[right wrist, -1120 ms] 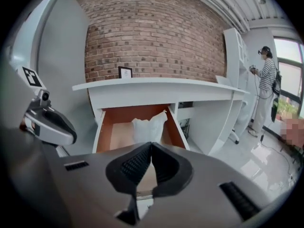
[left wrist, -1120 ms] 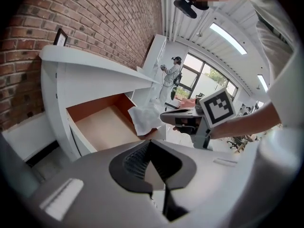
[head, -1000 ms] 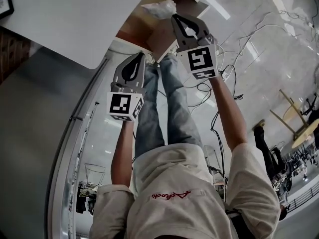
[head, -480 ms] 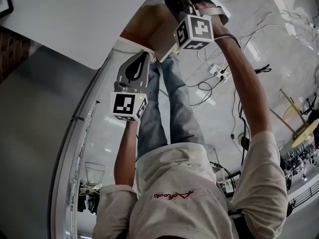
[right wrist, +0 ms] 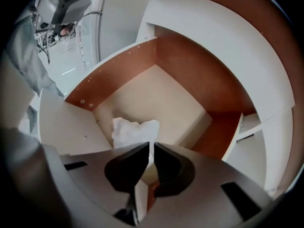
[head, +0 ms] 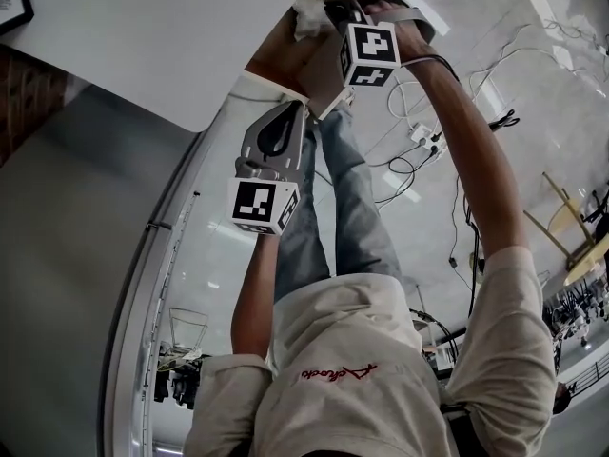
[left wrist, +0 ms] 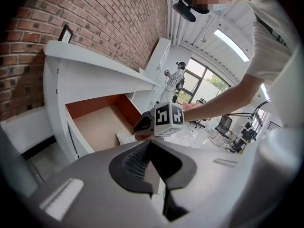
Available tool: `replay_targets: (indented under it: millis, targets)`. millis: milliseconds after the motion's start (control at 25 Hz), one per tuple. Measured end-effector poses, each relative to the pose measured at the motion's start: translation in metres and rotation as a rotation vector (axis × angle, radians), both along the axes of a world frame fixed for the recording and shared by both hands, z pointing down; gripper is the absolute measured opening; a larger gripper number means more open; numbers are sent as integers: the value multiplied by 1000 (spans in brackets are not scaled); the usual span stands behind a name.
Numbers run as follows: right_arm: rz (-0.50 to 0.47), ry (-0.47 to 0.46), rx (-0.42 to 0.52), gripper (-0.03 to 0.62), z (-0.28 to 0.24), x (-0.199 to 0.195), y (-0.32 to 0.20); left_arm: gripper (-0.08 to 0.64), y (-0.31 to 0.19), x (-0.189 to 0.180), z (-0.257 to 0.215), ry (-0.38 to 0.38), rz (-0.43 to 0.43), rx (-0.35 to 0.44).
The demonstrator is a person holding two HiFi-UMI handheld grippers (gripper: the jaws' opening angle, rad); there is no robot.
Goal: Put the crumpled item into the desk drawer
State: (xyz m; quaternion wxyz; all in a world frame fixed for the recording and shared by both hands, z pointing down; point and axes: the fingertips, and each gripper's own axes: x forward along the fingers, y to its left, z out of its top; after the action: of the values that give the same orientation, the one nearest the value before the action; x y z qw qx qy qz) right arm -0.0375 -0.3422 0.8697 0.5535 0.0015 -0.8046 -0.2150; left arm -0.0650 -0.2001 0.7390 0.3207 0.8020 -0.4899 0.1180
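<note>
The crumpled white item (right wrist: 133, 129) lies low inside the open desk drawer (right wrist: 167, 95), against its near left corner. My right gripper (right wrist: 152, 147) reaches into the drawer from above, its jaws nearly together and pinching the item's edge. In the head view the item (head: 308, 11) shows just left of the right gripper (head: 341, 11). From the left gripper view the item (left wrist: 124, 137) peeks out under the right gripper's marker cube (left wrist: 167, 119). My left gripper (head: 288, 114) hangs outside the drawer's front, shut and holding nothing.
The white desk top (head: 143, 36) overhangs the drawer. The drawer's white front panel (head: 328, 98) stands beside my left gripper. Cables and a power strip (head: 423, 136) lie on the floor by the person's legs (head: 333, 208). A brick wall (left wrist: 95, 23) backs the desk.
My right gripper has carried the crumpled item from above the drawer's edge down into the drawer. The left gripper has drifted slightly right and stayed shut.
</note>
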Motion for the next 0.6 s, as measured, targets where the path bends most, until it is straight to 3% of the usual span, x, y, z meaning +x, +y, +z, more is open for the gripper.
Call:
replay_targets:
  millis: [200,600]
  targets:
    - [20,6,-49,15,7,-4,4,9,-1,-4,2,0,-4,-1]
    - [71,-45,-4,15,-10,-4,2,9,2,-10,0,-4,7,5]
